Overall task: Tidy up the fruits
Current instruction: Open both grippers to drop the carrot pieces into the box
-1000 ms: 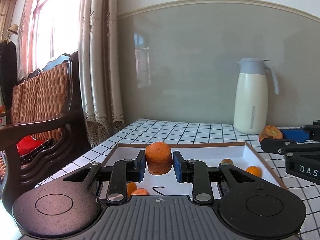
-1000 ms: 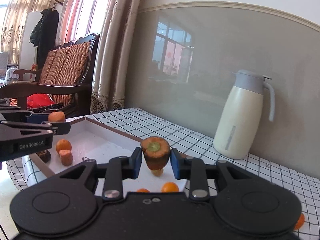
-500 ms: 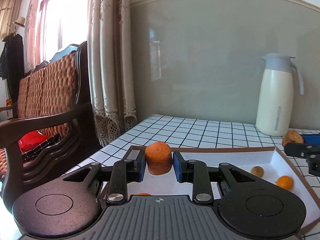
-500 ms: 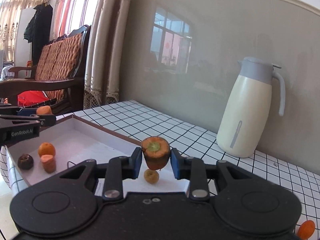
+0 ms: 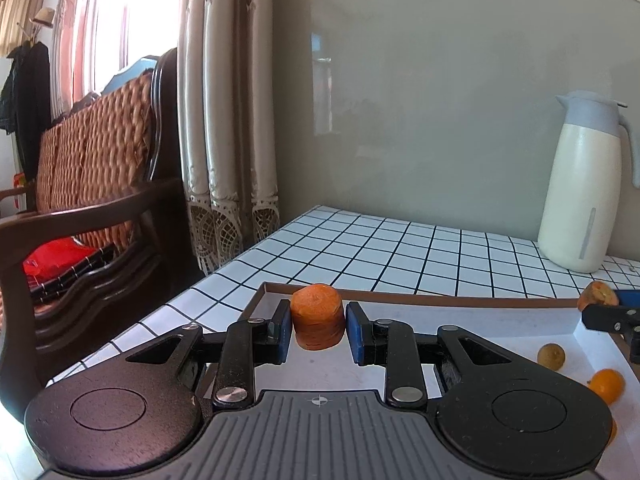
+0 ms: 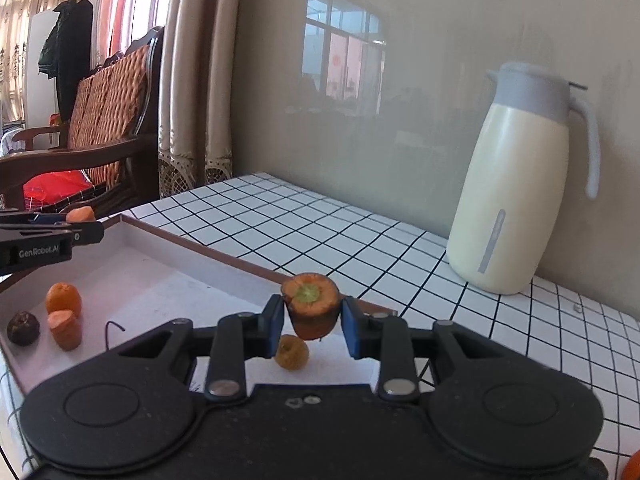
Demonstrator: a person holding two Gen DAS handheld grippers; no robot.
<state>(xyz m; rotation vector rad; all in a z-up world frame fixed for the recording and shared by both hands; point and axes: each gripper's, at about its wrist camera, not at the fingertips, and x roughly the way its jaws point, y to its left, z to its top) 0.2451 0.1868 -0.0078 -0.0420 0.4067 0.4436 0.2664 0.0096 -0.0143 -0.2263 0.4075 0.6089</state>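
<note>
My left gripper (image 5: pixel 318 330) is shut on an orange carrot chunk (image 5: pixel 318 316), held above the far left corner of the white tray (image 5: pixel 460 322). My right gripper (image 6: pixel 312 322) is shut on a carrot top piece with a green core (image 6: pixel 310 304), held above the tray's (image 6: pixel 160 276) right part. In the tray lie a small orange (image 6: pixel 63 299), a carrot chunk (image 6: pixel 65 330), a dark fruit (image 6: pixel 23 328) and a yellowish fruit (image 6: pixel 292 353). The left wrist view shows a yellowish fruit (image 5: pixel 551 356) and an orange (image 5: pixel 607 385) in the tray.
A cream thermos jug (image 6: pixel 516 216) stands on the checked tablecloth (image 6: pixel 320 236) by the wall. A wooden wicker chair (image 5: pixel 92 208) and curtains (image 5: pixel 224 120) stand at the table's left end. Another orange fruit (image 6: pixel 632 468) lies at the right edge.
Both grippers have moved left and farther along the tray with their carrot pieces still held. The left gripper now sits over the tray's far left corner.
</note>
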